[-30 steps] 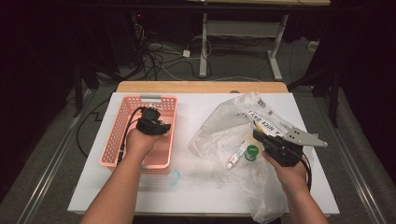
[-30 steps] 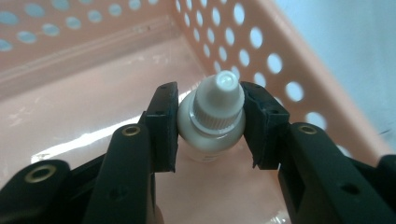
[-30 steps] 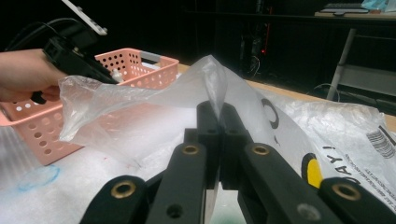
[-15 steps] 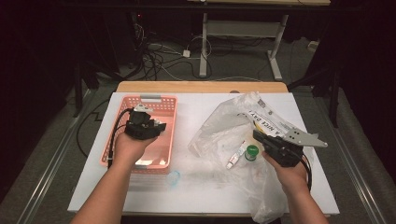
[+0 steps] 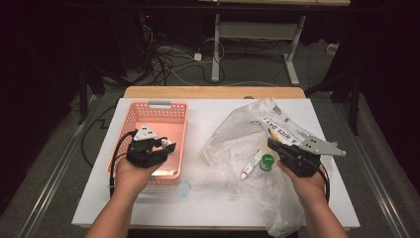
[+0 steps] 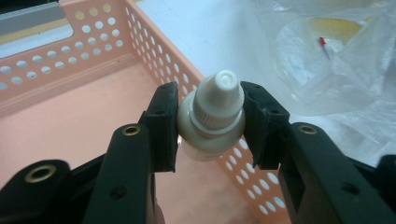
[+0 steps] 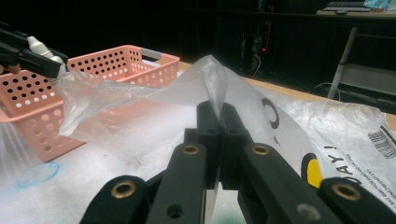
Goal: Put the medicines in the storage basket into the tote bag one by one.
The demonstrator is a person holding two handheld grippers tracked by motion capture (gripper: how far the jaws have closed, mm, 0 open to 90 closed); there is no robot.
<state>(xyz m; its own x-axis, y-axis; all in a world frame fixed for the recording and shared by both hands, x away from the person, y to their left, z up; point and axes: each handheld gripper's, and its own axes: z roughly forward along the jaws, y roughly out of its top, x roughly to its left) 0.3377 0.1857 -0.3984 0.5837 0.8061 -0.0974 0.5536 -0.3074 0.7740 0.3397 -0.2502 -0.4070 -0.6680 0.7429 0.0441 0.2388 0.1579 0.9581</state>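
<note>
Bottle (image 6: 212,121) body behind left claw (image 6: 211,128)

This looks like a lab or recording room rather than a home. A small tabletop (image 5: 213,198) covered with a white sheet stands on grey carpet (image 5: 54,173), lit from above while everything around it lies in the dark. Behind it, loose black cables (image 5: 168,59) sprawl over the floor around a white plug block (image 5: 197,56). Farther back stands a desk on a white metal frame (image 5: 216,44) with flat feet, the kind used in offices and labs. On the right, dark stand legs (image 5: 352,94) rest on the carpet beside the tabletop. The walls are black and bare.
</note>
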